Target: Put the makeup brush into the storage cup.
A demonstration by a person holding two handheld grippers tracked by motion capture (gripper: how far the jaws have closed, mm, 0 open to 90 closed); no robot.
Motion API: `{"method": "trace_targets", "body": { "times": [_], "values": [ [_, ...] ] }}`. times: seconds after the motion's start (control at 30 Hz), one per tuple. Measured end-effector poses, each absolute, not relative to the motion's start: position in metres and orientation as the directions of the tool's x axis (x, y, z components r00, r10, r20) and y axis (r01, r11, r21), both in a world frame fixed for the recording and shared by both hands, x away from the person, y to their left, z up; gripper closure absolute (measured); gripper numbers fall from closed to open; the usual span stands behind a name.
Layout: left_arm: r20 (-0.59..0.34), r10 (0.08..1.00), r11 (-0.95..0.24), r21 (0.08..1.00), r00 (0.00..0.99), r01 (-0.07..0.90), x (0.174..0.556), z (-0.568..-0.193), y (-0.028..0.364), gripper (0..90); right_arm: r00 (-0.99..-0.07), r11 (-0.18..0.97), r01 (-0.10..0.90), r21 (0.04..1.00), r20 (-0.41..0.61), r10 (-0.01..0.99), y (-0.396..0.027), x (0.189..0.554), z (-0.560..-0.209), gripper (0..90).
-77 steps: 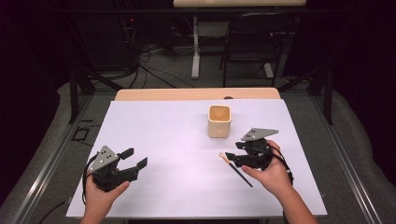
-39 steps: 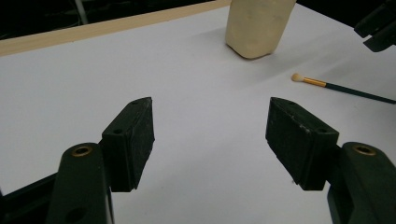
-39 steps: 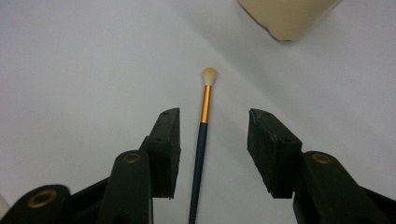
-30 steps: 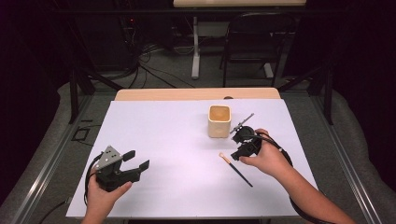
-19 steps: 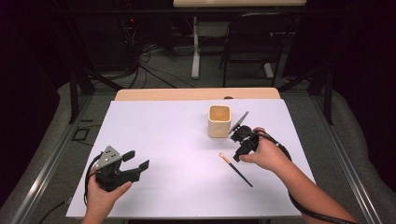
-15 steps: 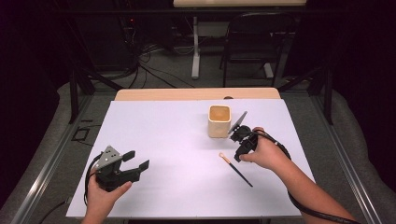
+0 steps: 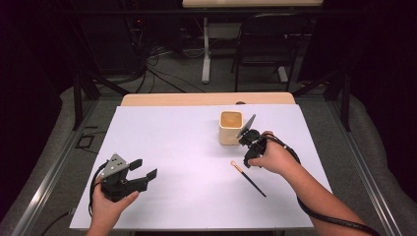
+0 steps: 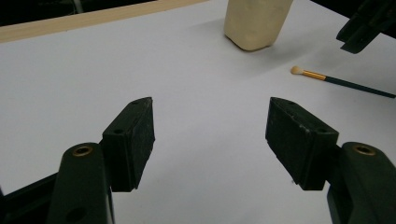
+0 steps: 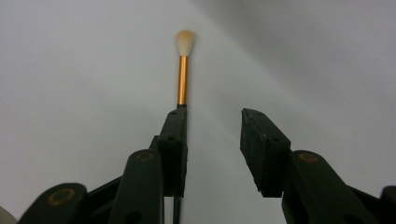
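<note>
The brush [image 7: 248,176] lies flat on the white worktop [image 7: 177,142] near the cup [image 7: 230,127], not yet picked up. The right gripper [image 9: 212,121] hangs over its handle, fingers parted and just been closing, nothing clamped. The left gripper [image 8: 210,126] rests wide open, well apart.

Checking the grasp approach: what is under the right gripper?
Under the right gripper lies the brush on the white table cover. Its tuft and gold ferrule show past the left jaw; the dark handle is mostly covered by it.
</note>
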State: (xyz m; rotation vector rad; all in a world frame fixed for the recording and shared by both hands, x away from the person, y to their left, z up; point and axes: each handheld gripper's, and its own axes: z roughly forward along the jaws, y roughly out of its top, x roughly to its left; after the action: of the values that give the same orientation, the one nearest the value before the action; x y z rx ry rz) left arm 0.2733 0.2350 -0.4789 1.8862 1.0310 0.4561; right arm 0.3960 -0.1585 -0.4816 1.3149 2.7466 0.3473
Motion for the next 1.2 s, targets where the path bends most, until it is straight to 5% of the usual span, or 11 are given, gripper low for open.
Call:
{"method": "trace_targets", "body": {
  "times": [0.3, 0.33, 0.37, 0.43, 0.53, 0.57, 0.6, 1.2],
  "values": [
    [-0.1, 0.809, -0.234, 0.849, 0.579, 0.473, 0.273, -0.479, 0.236, 33.0, -0.653, 0.643, 0.75, 0.156, 0.021, 0.757, -0.146, 0.402, -0.478, 63.6],
    [-0.1, 0.811, -0.232, 0.849, 0.576, 0.475, 0.273, -0.478, 0.237, 33.0, -0.637, 0.61, 0.75, 0.256, 0.031, 0.77, -0.145, 0.4, -0.486, 63.8],
    [-0.103, 0.809, -0.233, 0.847, 0.578, 0.477, 0.273, -0.478, 0.237, 33.0, -0.662, 0.661, 0.747, 0.067, -0.006, 0.749, -0.142, 0.404, -0.473, 64.0],
    [-0.104, 0.81, -0.227, 0.852, 0.578, 0.472, 0.273, -0.479, 0.237, 33.0, -0.646, 0.628, 0.748, 0.214, 0.021, 0.763, -0.141, 0.402, -0.486, 64.2],
    [-0.102, 0.811, -0.231, 0.848, 0.576, 0.476, 0.274, -0.479, 0.237, 33.1, -0.662, 0.654, 0.745, 0.132, 0.018, 0.749, -0.137, 0.404, -0.482, 64.7],
    [-0.104, 0.811, -0.229, 0.848, 0.576, 0.477, 0.273, -0.479, 0.237, 33.1, -0.642, 0.615, 0.745, 0.259, 0.028, 0.766, -0.135, 0.402, -0.492, 65.1],
    [-0.104, 0.811, -0.23, 0.848, 0.576, 0.477, 0.273, -0.479, 0.237, 33.1, -0.656, 0.644, 0.744, 0.178, 0.013, 0.755, -0.135, 0.404, -0.485, 65.4],
    [-0.103, 0.812, -0.234, 0.844, 0.575, 0.483, 0.274, -0.481, 0.236, 33.2, -0.617, 0.599, 0.776, 0.197, 0.039, 0.786, -0.134, 0.41, -0.496, 70.3]
  ]
}}
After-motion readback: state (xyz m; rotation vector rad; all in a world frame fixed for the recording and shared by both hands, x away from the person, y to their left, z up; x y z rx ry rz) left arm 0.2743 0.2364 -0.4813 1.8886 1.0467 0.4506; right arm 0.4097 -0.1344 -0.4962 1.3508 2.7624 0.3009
